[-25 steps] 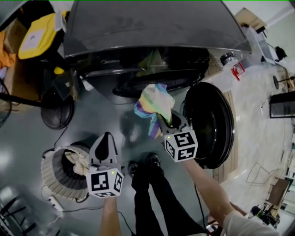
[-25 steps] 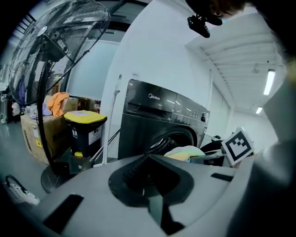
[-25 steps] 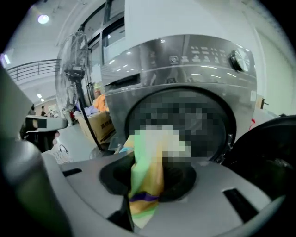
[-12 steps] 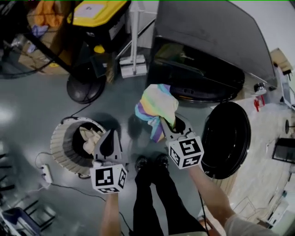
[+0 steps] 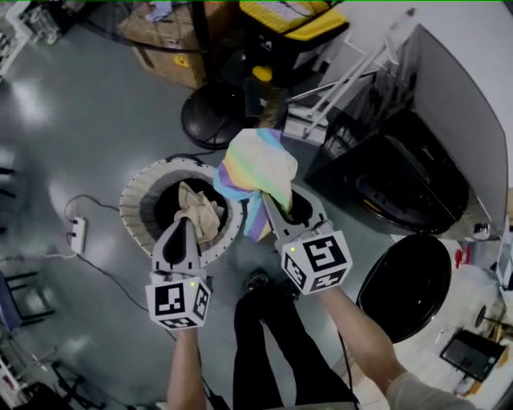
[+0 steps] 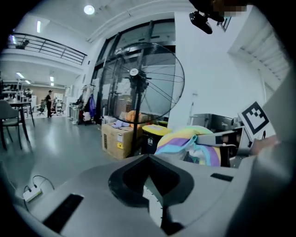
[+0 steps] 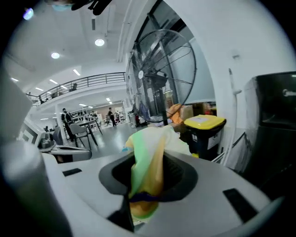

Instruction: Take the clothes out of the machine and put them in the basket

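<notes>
A tall standing fan (image 6: 138, 83) stood on a glossy grey floor (image 5: 72, 136) before a dark-framed glass wall (image 6: 108, 65). Beside its foot sat a cardboard box (image 6: 118, 139) and a black bin with a yellow lid (image 7: 205, 122), with a white wall (image 6: 208, 78) past the bin. Well away from the fan a white power strip (image 5: 78, 235) lay on the floor, and far behind the fan tables and chairs (image 7: 81, 132) stood under a railed balcony (image 6: 46, 46) and ceiling lights (image 6: 89, 9).

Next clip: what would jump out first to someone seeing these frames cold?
A rainbow-striped cloth hangs clamped in the right hand-held gripper at the centre of the head view, by the right rim of a round laundry basket. A beige garment already lies in that basket. At lower right, the washing machine's round door stands open.
</notes>
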The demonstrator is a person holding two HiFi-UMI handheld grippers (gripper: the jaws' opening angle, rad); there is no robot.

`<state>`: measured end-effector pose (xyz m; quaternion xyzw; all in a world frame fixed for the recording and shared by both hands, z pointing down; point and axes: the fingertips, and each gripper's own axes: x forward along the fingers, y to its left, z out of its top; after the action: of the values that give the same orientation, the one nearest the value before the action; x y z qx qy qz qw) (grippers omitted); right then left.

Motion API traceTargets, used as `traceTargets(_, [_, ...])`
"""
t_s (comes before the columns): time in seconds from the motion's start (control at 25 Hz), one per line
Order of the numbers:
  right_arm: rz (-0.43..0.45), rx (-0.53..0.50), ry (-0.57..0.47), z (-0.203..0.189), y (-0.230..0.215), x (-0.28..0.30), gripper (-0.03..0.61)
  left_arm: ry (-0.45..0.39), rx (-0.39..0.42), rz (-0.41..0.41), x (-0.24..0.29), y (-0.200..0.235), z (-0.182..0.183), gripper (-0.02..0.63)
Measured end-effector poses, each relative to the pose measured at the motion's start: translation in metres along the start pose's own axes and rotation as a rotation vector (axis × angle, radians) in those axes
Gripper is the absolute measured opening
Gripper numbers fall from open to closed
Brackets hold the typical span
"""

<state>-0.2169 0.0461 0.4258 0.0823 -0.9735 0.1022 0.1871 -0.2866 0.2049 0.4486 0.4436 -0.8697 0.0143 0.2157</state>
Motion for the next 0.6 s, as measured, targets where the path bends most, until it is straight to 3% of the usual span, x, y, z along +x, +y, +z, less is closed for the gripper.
traceTargets(0.28, [0.245, -0.056, 0.001, 0.019, 0.119, 0.058, 0.120, -0.052, -0.058, 0.222, -0.066, 0.095, 0.004, 0.018])
traceTargets(0.6, [0.379, -0.077, 0.077, -0.016, 0.210, 0.098, 0.121, -0.056, -0.115, 0.347, -0.117, 0.158, -0.020, 0.018])
